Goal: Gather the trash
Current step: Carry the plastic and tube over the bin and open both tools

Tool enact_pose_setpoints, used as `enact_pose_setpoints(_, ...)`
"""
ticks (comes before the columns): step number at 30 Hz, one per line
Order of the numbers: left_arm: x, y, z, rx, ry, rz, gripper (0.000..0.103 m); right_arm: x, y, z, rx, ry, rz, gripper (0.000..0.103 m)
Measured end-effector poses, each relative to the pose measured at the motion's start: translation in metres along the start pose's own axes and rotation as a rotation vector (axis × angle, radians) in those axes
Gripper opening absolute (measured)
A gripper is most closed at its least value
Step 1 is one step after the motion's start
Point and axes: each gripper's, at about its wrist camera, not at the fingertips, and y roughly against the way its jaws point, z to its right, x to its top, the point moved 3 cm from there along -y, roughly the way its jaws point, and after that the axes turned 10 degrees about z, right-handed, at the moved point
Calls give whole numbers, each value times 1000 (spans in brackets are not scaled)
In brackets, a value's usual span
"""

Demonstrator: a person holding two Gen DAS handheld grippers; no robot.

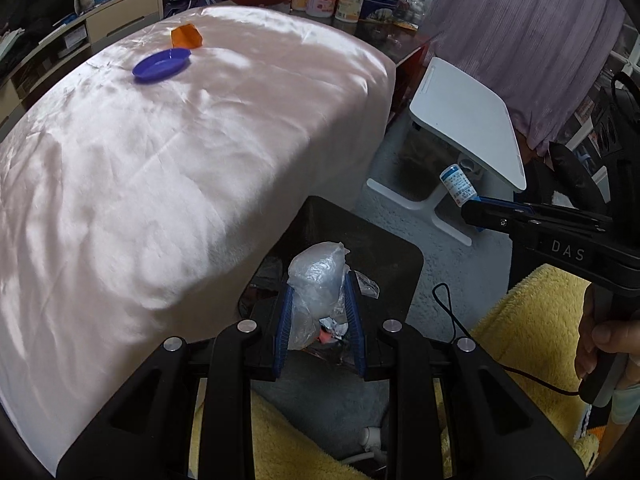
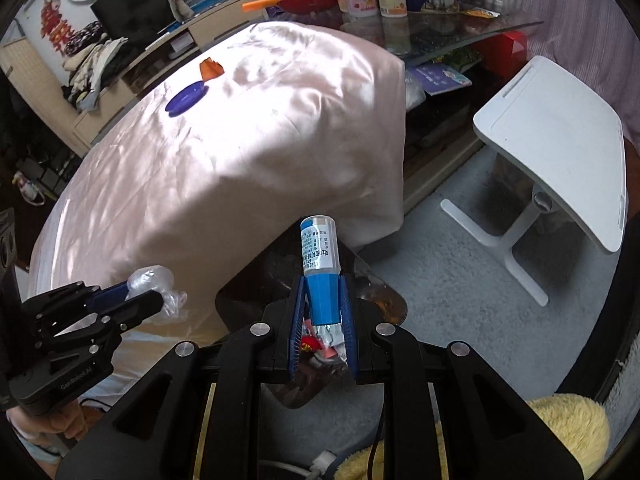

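My left gripper (image 1: 318, 280) is shut on a crumpled clear plastic bag (image 1: 318, 276) and holds it over a black trash bin (image 1: 384, 252) on the floor beside the bed. It also shows in the right wrist view (image 2: 140, 292). My right gripper (image 2: 320, 284) is shut on the blue cap of a small labelled bottle (image 2: 319, 246), above the same bin (image 2: 240, 296). The bottle also shows in the left wrist view (image 1: 458, 184). Wrappers lie inside the bin. An orange scrap (image 1: 186, 36) lies on the bed.
A pink-sheeted bed (image 1: 160, 160) fills the left. A blue dish (image 1: 162, 64) sits on it beside the orange scrap. A white side table (image 1: 468, 120) stands on grey carpet to the right. A yellow towel (image 1: 532, 312) and a black cable lie near the bin.
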Motion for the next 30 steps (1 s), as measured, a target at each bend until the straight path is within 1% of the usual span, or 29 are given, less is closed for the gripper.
enact_pose_setpoints(5, -19, -25, 5, -22, 12, -64, 24, -15, -19, 7, -3, -35, -56, 19)
enact_pose_setpoints(8, -24, -37, 6, -22, 12, -85, 24, -18, -29, 9, -4, -48, -79, 19)
enact_pose_setpoints(11, -26, -43, 7, -23, 13, -97, 24, -19, -33, 8, 4, -54, -89, 20)
enact_pose_setpoints(14, -25, -46, 7, -27, 15, -104, 24, -17, -33, 6, 12, -59, -81, 21)
enact_pose_setpoints(17, -24, -46, 5, -31, 25, -107, 31, -13, -34, 4, 12, -56, -75, 21)
enact_pose_setpoints(19, -24, -45, 4, -31, 30, -103, 47, -11, -34, 4, 4, -56, -73, 21)
enact_pose_setpoints(21, -24, -42, 3, -21, 27, -97, 49, -9, -34, 6, -9, -62, -69, 23)
enact_pose_setpoints(22, -23, -40, 2, -18, 24, -96, 49, -7, -33, 7, -14, -64, -66, 31)
enact_pose_setpoints(23, -22, -38, 1, -15, 24, -93, 49, -5, -31, 8, -22, -66, -59, 46)
enact_pose_setpoints(24, -21, -34, 0, -13, 24, -87, 50, -3, -29, 10, -29, -67, -52, 53)
enact_pose_setpoints(25, -18, -31, -2, -8, 25, -79, 54, -1, -27, 12, -38, -67, -42, 62)
enact_pose_setpoints(27, -13, -22, -7, 5, 25, -56, 59, 3, -23, 16, -49, -71, -29, 65)
enact_pose_setpoints(29, -6, -11, -13, 23, 22, -32, 65, 8, -20, 20, -56, -81, -18, 80)
enact_pose_setpoints(30, -2, -6, -17, 32, 21, -20, 69, 11, -18, 22, -54, -84, -12, 82)
